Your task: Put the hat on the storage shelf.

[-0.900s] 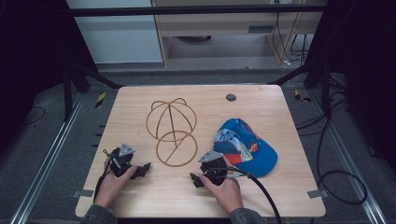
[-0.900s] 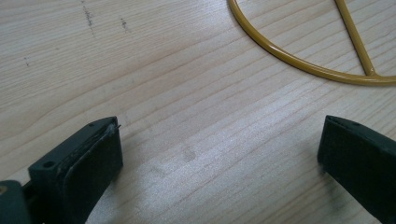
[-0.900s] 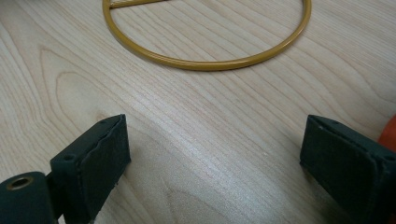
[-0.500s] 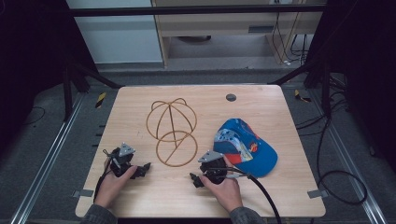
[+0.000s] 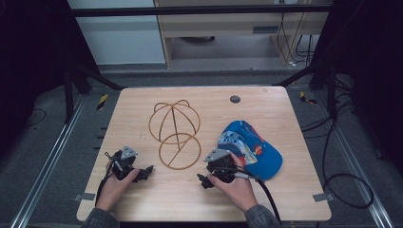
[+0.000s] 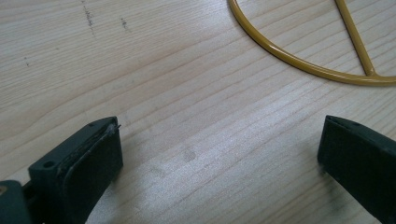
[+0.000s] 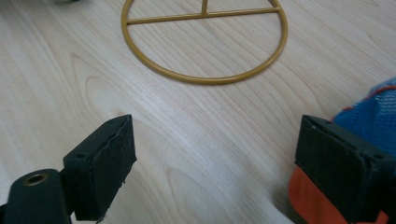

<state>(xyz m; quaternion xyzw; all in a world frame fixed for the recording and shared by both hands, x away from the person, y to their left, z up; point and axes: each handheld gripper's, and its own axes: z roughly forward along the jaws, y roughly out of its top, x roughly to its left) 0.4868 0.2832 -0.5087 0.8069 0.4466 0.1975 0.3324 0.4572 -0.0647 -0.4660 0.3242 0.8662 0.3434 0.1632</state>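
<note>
Nothing looks started yet: both tools rest low on the near part of the counter (image 5: 142,204), each released with its jaws spread wide and nothing between them. The left tool (image 5: 145,171) sits near left, its black rubber-faced jaws framing bare wood, with the wire ring just beyond to the right. The right tool (image 5: 203,180) sits near centre-right, its right jaw just beside the cap (image 5: 256,149), whose blue knit-like fabric and orange edge show at the side of the right gripper view; I cannot tell whether they touch. The cap lies slumped on the right of the counter, soft and printed in bright colours. Farther in, at mid-counter, stands the hat stand (image 5: 173,128), thin mustard-gold metal rod bent into a flat round base ring with a crossbar and a domed cage above. Judging from this, grasping the cap and seating it on the dome all remains. The counter is pale, smooth-grained wood with a small dark disc (image 5: 235,99) at its far edge.
</note>
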